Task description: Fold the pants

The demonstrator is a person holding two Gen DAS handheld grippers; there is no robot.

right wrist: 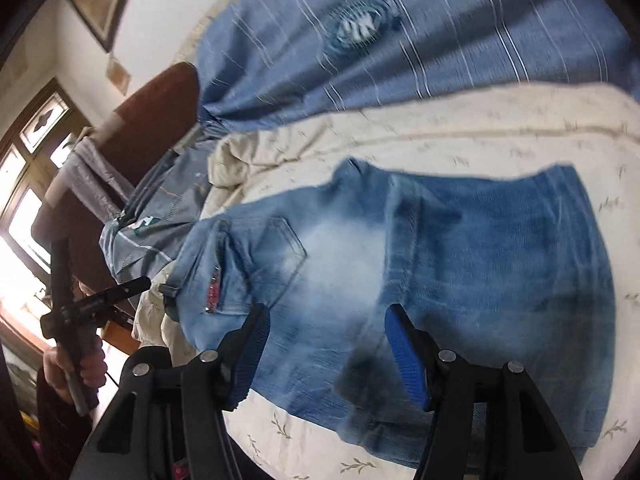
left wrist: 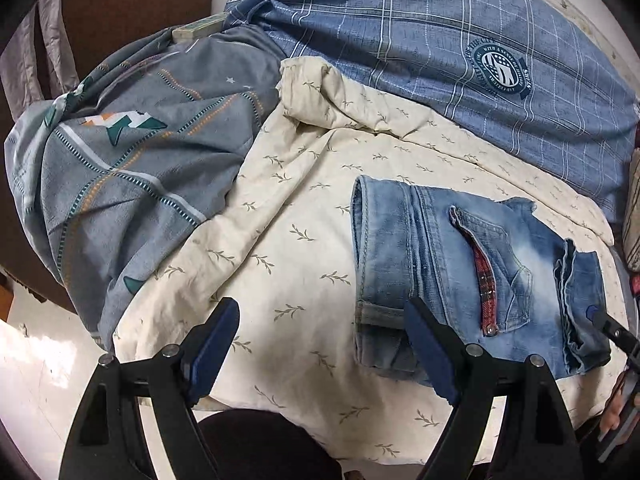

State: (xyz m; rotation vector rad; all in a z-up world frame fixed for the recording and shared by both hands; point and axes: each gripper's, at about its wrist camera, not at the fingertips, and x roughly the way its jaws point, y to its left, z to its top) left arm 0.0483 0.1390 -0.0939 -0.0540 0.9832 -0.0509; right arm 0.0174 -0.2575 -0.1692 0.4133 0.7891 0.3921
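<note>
A pair of light blue jeans (left wrist: pixel 460 264) lies folded into a compact rectangle on a cream leaf-print sheet (left wrist: pixel 288 248). A back pocket with a red-lined flap (left wrist: pixel 486 280) faces up. My left gripper (left wrist: pixel 324 320) is open and empty, hovering above the sheet at the jeans' left edge. In the right wrist view the jeans (right wrist: pixel 440 264) fill the middle. My right gripper (right wrist: pixel 326 324) is open and empty, just above the denim. The right gripper's tip (left wrist: pixel 604 322) also shows at the jeans' right edge in the left wrist view.
A grey patterned blanket (left wrist: pixel 120 168) is bunched at the left. A blue plaid cover (left wrist: pixel 440 40) lies behind the jeans. A brown headboard (left wrist: pixel 132 4) stands at the far left. The left gripper's handle and hand (right wrist: pixel 76 320) show in the right wrist view.
</note>
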